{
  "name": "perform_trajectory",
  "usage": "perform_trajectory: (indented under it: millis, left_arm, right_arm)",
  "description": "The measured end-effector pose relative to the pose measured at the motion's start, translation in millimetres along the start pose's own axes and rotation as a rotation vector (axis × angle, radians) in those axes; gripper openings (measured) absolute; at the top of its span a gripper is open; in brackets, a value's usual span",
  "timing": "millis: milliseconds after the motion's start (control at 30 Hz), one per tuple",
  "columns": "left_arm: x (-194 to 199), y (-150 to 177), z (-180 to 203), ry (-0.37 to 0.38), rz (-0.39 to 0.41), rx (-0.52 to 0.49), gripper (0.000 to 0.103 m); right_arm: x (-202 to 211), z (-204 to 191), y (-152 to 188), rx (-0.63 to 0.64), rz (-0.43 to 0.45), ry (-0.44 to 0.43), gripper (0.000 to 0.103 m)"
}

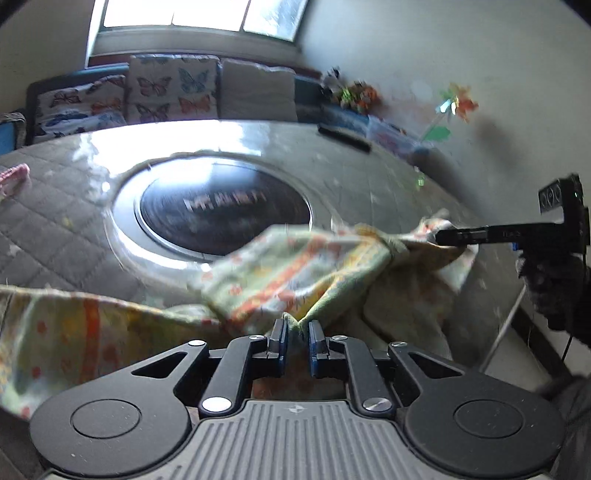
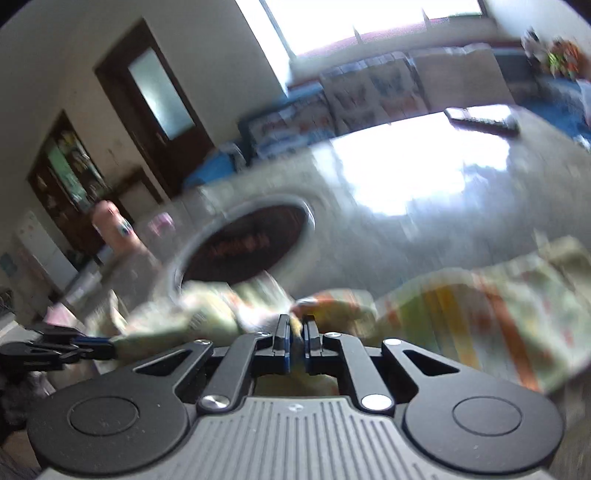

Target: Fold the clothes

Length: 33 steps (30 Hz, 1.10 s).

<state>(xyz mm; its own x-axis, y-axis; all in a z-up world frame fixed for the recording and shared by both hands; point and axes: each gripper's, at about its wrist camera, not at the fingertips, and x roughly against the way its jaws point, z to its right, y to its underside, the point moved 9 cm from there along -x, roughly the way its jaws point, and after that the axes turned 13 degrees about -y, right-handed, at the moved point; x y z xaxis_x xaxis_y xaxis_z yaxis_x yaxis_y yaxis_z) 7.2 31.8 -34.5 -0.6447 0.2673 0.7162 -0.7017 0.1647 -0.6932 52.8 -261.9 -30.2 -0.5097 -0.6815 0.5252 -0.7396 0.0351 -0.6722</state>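
The left gripper (image 1: pixel 297 334) pinches a fold of the pale green cotton garment with orange and yellow floral stripes (image 1: pixel 295 269). The right gripper (image 2: pixel 294 336) clamps another edge. The cloth hangs stretched between them above the grey quilted table (image 1: pixel 55 221), whose round black inset (image 1: pixel 225 214) lies beyond. Butterfly-print cushions (image 1: pixel 170 88) sit farthest.

Daylight from the window (image 1: pixel 199 14) behind your table (image 1: pixel 55 206), blown-out glare across its glossy top, your right wrist view heavily motion-blurred, the patterned cloth (image 2: pixel 480 306) smeared, fisheye bending the edges, dark corners vignetted.
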Motion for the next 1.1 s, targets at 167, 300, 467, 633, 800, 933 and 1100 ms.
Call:
perform_trajectory:
  millis: [167,300,467,633,800,933,1100]
  left_arm:
    - [17.4,-9.2,-5.5,0.036,0.054,0.002,0.017]
    - [23.2,-31.2,-23.2,-0.037,0.128,0.058,0.041]
    - [-13.3,-46.0,-56.9,-0.118,0.042,0.221,0.052]
    - [-48.5,-39.4,-67.2,-0.112,-0.092,0.276,0.052]
    - [-56.4,-34.0,-60.6,-0.071,-0.122,0.261,0.051]
    - [-57.6,-32.7,-59.3,-0.061,-0.112,0.263,0.028]
    - [-56.9,-35.8,-58.2,-0.064,-0.088,0.259,0.011]
  right_arm:
    - [-9.3,4.3,23.6,0.019,-0.056,0.031,0.006]
    - [-12.1,4.1,24.5,0.015,-0.063,0.023,0.007]
    - [-9.8,4.3,22.0,-0.013,-0.055,0.017,0.008]
    - [-2.8,7.5,13.3,-0.044,-0.023,0.019,0.02]
    - [-5.1,15.8,1.6,-0.082,0.0,0.02,0.027]
    - [-9.5,19.5,-6.3,-0.123,0.01,0.002,0.027]
    - [-16.9,16.1,-16.7,-0.114,0.0,-0.024,0.027]
